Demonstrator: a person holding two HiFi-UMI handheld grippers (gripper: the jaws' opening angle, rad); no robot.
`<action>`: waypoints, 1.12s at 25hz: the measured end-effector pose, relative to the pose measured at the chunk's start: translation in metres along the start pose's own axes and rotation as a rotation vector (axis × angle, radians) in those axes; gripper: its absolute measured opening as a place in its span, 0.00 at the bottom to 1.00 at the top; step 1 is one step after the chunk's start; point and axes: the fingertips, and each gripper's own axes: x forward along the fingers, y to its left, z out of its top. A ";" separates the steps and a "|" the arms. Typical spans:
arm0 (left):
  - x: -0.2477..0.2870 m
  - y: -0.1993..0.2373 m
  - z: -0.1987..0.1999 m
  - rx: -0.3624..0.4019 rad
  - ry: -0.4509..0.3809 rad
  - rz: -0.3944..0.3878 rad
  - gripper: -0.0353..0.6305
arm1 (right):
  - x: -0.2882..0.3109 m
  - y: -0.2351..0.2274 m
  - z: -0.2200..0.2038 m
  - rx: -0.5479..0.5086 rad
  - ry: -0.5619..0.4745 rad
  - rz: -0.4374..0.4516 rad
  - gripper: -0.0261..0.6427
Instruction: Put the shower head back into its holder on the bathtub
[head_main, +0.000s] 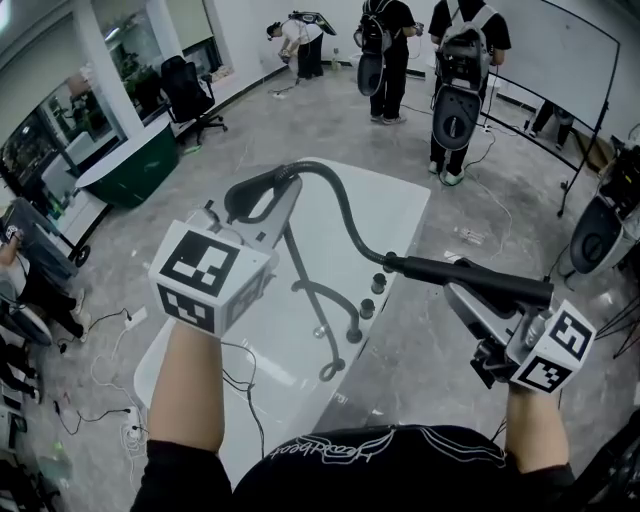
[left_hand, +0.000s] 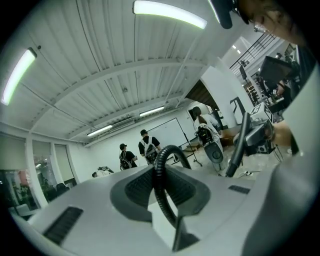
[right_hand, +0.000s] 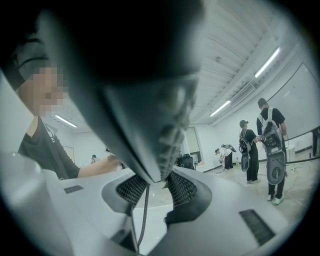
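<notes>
The black shower head (head_main: 470, 276) is long and dark. It lies level above the floor to the right of the white bathtub (head_main: 400, 205), with my right gripper (head_main: 462, 290) shut on it. In the right gripper view the shower head (right_hand: 150, 95) fills the space above the jaws, with my right gripper (right_hand: 156, 184) closed round it. Its black ribbed hose (head_main: 340, 195) arcs left to my left gripper (head_main: 262, 196), which is shut on the hose. The hose (left_hand: 161, 180) passes between the pads of my left gripper (left_hand: 163, 192) in the left gripper view. More hose (head_main: 335, 305) loops inside the tub, beside the chrome taps (head_main: 372, 296) on the rim.
Several people with backpack rigs (head_main: 460, 80) stand at the back on the grey floor. A black office chair (head_main: 190, 92) and a green-sided tub (head_main: 135, 170) are at the far left. Cables (head_main: 105, 375) lie on the floor left of the bathtub.
</notes>
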 end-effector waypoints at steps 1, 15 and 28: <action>0.005 0.002 0.004 0.002 -0.016 -0.008 0.15 | 0.000 -0.004 0.003 -0.006 -0.012 -0.013 0.24; 0.043 0.009 0.058 0.022 -0.095 0.009 0.15 | -0.002 -0.053 0.059 -0.057 -0.037 -0.002 0.24; -0.003 0.023 -0.024 -0.119 0.047 0.125 0.15 | 0.038 -0.047 0.005 0.037 0.050 0.135 0.24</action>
